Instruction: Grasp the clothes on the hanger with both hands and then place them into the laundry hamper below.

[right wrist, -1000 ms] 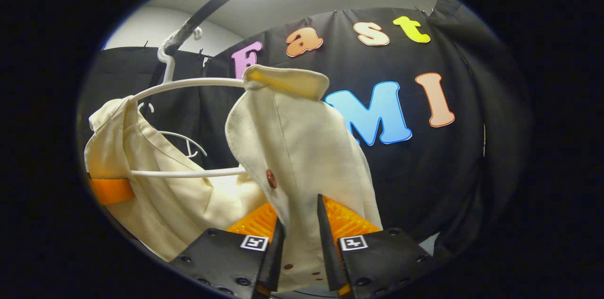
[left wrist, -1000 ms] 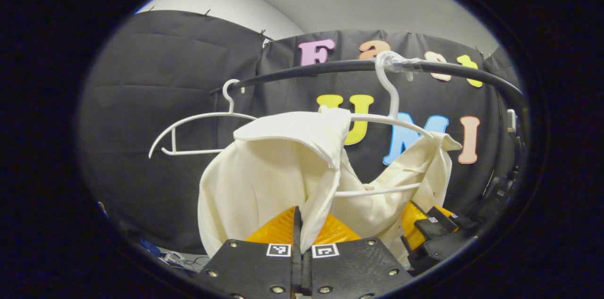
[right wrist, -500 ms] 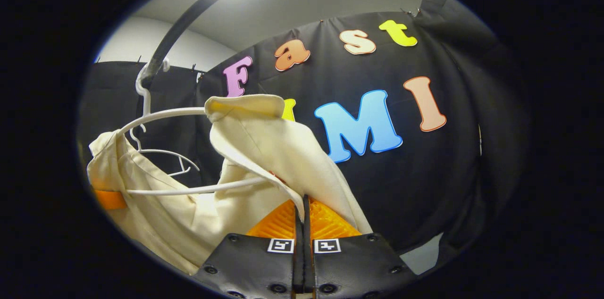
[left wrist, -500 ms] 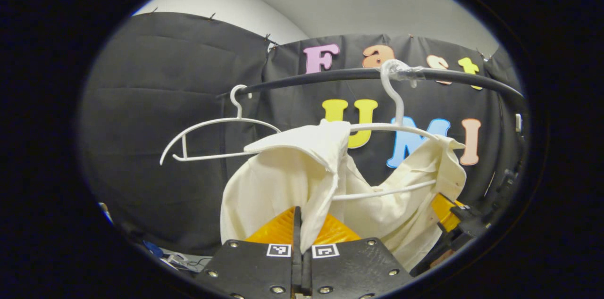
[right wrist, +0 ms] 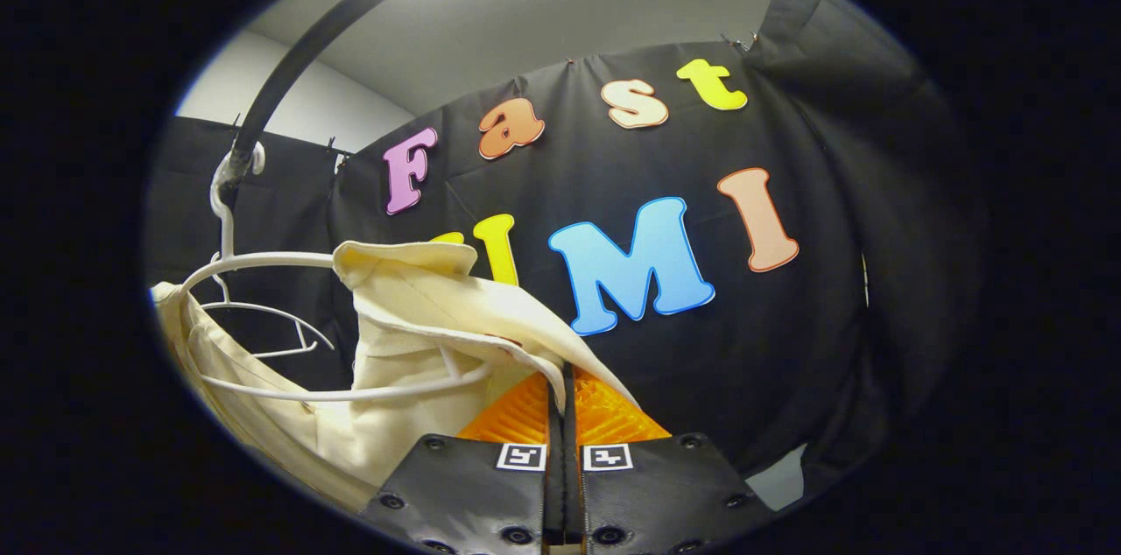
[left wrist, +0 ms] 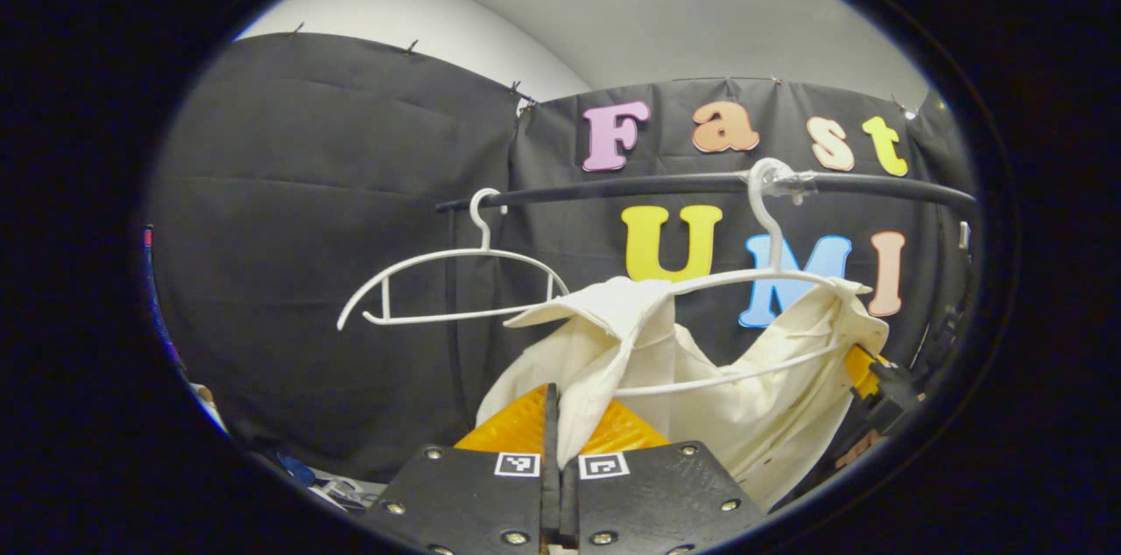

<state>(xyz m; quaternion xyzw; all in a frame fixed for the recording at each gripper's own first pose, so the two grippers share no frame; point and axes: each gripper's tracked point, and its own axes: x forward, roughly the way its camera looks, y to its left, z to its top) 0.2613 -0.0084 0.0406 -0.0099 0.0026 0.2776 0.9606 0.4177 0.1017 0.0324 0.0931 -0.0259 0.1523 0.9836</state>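
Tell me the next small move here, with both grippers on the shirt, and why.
Probably draw both grippers back and slightly down to slide the shirt off the hanger. The left gripper and right gripper are each shut on the cloth, but it still drapes over the hanger's arms.

The black rail point(left wrist: 666, 185) runs across overhead; from it hang an empty white hanger point(left wrist: 455, 284) on the left and the laden hanger point(left wrist: 771, 279) beside it — open air lies between their hooks; the cream shirt point(left wrist: 753, 380) drapes through the laden hanger's frame, blocking passage there; the black cloth wall point(right wrist: 788, 345) closes off the back.
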